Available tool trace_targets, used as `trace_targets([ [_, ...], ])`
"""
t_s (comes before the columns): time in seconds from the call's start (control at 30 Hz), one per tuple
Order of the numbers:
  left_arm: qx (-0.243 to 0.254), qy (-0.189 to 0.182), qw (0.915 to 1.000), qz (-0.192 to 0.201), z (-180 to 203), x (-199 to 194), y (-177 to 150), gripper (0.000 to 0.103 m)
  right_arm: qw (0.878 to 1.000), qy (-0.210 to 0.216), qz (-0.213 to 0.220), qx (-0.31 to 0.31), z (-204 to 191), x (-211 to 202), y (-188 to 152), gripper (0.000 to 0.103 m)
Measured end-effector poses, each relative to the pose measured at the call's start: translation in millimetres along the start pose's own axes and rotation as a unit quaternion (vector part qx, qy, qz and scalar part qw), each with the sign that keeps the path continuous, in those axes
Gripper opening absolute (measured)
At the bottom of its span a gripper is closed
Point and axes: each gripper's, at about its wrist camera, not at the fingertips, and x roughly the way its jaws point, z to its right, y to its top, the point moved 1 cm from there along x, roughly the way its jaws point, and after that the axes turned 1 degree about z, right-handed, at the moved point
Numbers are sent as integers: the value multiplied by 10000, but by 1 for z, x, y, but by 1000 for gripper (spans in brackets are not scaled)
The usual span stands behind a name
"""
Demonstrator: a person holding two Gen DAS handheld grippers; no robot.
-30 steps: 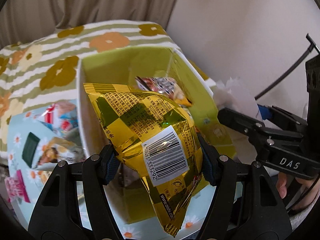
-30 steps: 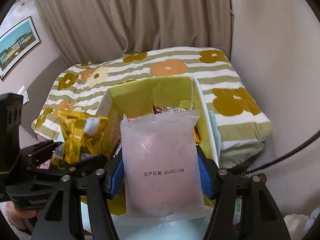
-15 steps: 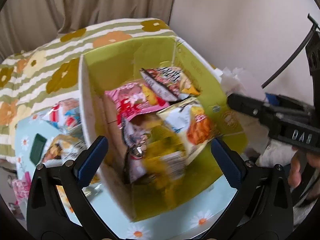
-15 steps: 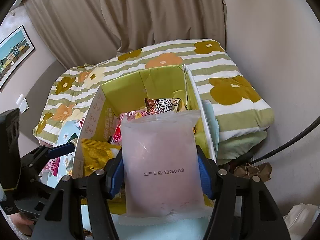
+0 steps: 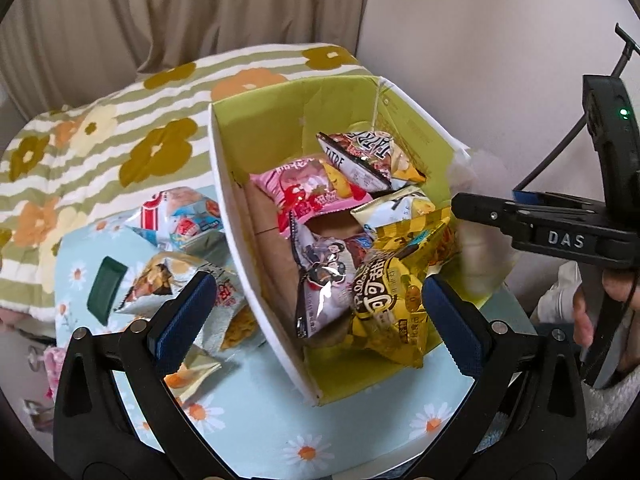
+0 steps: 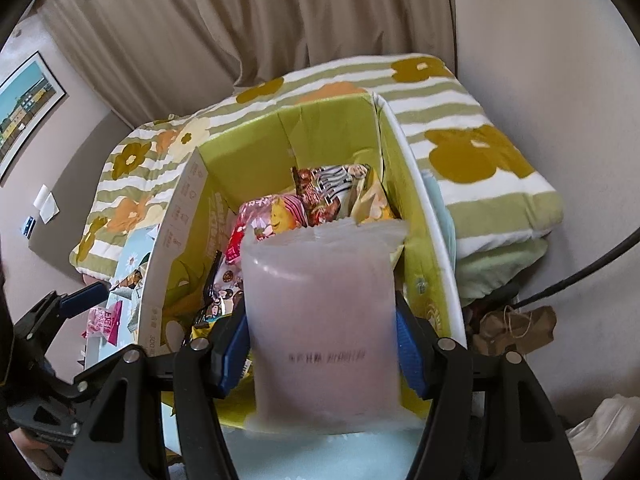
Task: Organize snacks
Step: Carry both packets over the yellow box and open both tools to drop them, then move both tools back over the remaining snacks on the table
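A green-lined cardboard box (image 5: 224, 200) stands on a daisy-print cloth and holds several snack packets. Among them, a yellow checkered packet (image 5: 392, 300) leans in the box's near right corner. My left gripper (image 5: 316, 284) hangs wide open over the box's near end with nothing between its fingers. My right gripper (image 6: 320, 344) is over the box's (image 6: 420, 208) near end with a pale pink packet (image 6: 320, 320) upright between its pads. Its jaws are opening, the packet looks blurred, and the pads still touch its sides.
More loose packets (image 5: 180, 220) lie on the cloth to the left of the box. A striped floral blanket (image 5: 120, 140) lies behind, with curtains and a wall beyond. A person's hand (image 5: 592, 308) holds the right gripper's handle. A black cable (image 6: 580, 276) runs at the right.
My left gripper opened and let the yellow packet drop into the box, then drew back a little. My right gripper sank toward the box with the pale pink packet.
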Motion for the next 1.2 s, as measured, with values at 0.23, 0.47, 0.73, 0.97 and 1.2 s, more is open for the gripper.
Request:
trace_targets([
  [0.23,-118,-42,9999,93,-9,-12,-10,102,9988,54,464,130,3,-19,-5,93],
  [0.47,-220,2,9994,264,-12,-24,-16,102,9979,146,630,11,-7,-34,-4,93],
  [0.73,-413,316,9971,563,-23,-56,-28,102,9951,479,764,-406,-38,-47,2,93],
  [0.97,-771,817,9914,671,-60,-83,-53,102,9883,903,799,-936,-87,-45,6,93],
  [1.2,-1270,1273,9815,651,-131,-108,-85,102,9794,1211,656,-1475,-159,-29,3,94],
])
